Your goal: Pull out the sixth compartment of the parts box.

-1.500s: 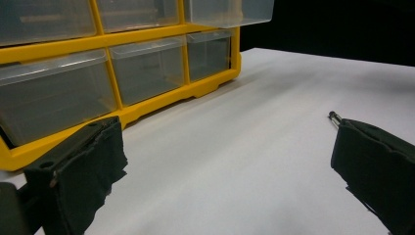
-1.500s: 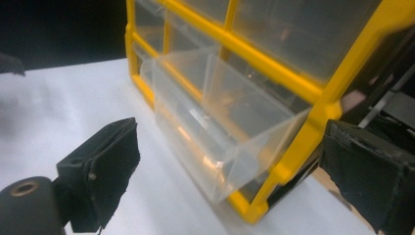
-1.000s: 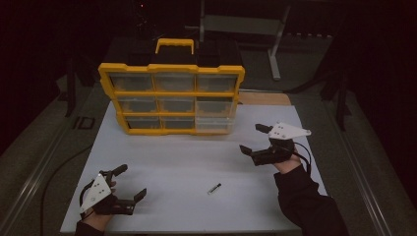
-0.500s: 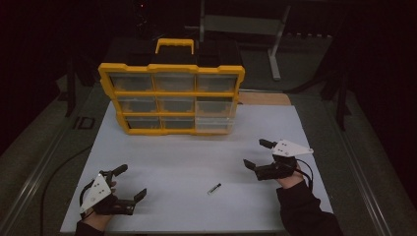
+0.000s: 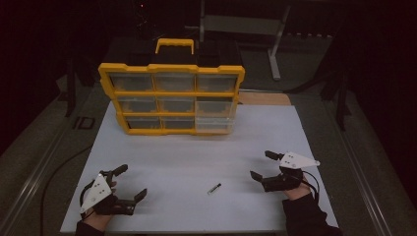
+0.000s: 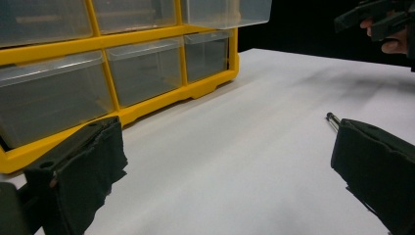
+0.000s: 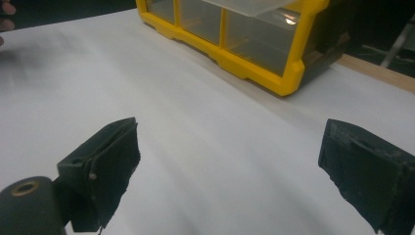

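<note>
On white table (image 5: 196, 147), small screw (image 5: 214, 188) lies between wide-open left gripper (image 5: 129, 184) and wide-open right gripper (image 5: 260, 165). Nothing held. Next, probably: reach, pinch screw.

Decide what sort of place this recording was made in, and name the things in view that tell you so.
Probably a workshop or lab bench set up for recording. A yellow parts organizer with clear drawers stands on a white work surface, a small screwdriver bit lies loose on it, and the surroundings are dark.
</note>
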A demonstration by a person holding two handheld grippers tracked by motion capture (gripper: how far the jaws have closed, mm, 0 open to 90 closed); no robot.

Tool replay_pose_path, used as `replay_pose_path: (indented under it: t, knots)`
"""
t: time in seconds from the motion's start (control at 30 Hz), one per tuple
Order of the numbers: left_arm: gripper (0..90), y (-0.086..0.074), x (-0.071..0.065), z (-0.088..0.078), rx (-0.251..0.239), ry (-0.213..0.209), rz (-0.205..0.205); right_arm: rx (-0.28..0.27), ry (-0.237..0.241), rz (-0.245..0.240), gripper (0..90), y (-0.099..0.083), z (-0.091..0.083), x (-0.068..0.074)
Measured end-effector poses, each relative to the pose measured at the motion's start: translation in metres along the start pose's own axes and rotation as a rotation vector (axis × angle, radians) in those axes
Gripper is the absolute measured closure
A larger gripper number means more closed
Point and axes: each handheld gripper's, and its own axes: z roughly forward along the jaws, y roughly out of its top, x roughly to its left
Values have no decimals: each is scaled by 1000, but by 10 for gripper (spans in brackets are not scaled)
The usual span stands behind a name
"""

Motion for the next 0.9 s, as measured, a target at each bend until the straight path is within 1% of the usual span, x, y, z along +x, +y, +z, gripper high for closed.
replay_pose_path:
  t: [0.03,0.07,0.2,0.33,0.4,0.47,0.53,0.6,0.7,0.73,0.9]
  knots:
    - [2,0,0,0,2,1,1,4,-5,-11,81,-1,-1,0]
    - [2,0,0,0,2,0,1,11,-22,-18,81,-2,-3,1]
    - [2,0,0,0,2,0,0,-6,-62,-10,81,-8,-9,3]
    - [2,0,0,0,3,1,2,-12,-82,5,81,-13,-12,4]
    - [2,0,0,0,3,0,2,-3,-94,0,81,-16,-12,4]
    - [2,0,0,-1,1,0,1,-1,-91,8,81,-20,-14,5]
    - [2,0,0,-1,-1,0,2,7,-108,8,81,-24,-15,6]
    - [2,0,0,-1,1,-1,1,1,-108,24,81,-28,-18,6]
    - [2,0,0,-1,5,-1,3,-1,-123,17,81,-30,-18,6]
    - [2,0,0,0,5,-2,3,-4,-131,26,81,-30,-18,6]
    - [2,-1,1,0,5,-3,-3,-5,-133,-2,81,-29,-14,8]
